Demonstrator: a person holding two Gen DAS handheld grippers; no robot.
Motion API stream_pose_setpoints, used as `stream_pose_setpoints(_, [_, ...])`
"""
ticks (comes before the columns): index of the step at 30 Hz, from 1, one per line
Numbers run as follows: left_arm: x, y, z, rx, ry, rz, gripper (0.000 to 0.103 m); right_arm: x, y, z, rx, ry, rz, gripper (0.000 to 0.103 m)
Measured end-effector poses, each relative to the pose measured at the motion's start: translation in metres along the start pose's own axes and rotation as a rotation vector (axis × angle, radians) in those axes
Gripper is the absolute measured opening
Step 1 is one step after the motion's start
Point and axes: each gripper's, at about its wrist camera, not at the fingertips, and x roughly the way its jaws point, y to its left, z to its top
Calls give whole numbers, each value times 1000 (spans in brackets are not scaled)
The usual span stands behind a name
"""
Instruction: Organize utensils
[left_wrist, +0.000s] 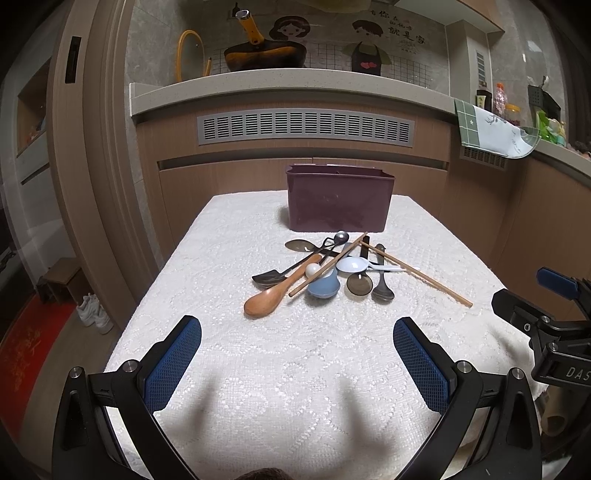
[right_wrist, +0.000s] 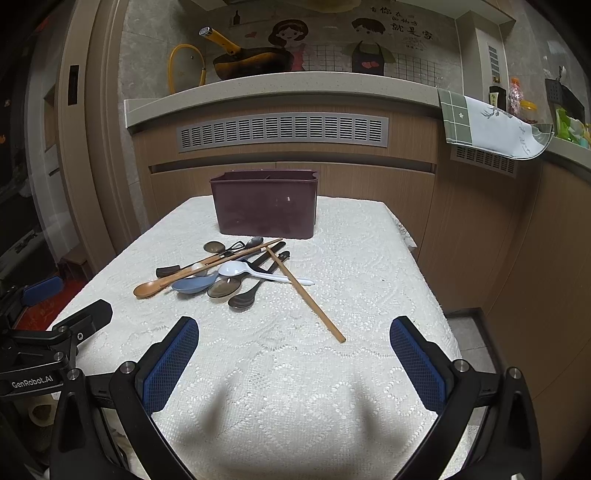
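Left tongs (left_wrist: 297, 363) and right tongs (right_wrist: 294, 363) both stand wide, empty, over the tabletop's (left_wrist: 295, 369) near edge. The utensil pile (left_wrist: 332, 271) lies mid-tabletop, just before the maroon bin (left_wrist: 339, 197) at the far edge.

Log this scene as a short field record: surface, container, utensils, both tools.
surface: white lace tablecloth
container: dark purple bin, upright at the far end, divider visible, contents hidden
utensils: loose pile in front of bin, including wooden spoon, blue spoon, white spoon, chopsticks
left tool: open, empty
right tool: open, empty
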Motion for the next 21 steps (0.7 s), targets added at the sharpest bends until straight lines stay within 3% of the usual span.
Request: stream_pose_setpoints(21, [3, -1, -2, 5, 8, 8, 103, 1, 0, -1, 2, 5, 3, 103])
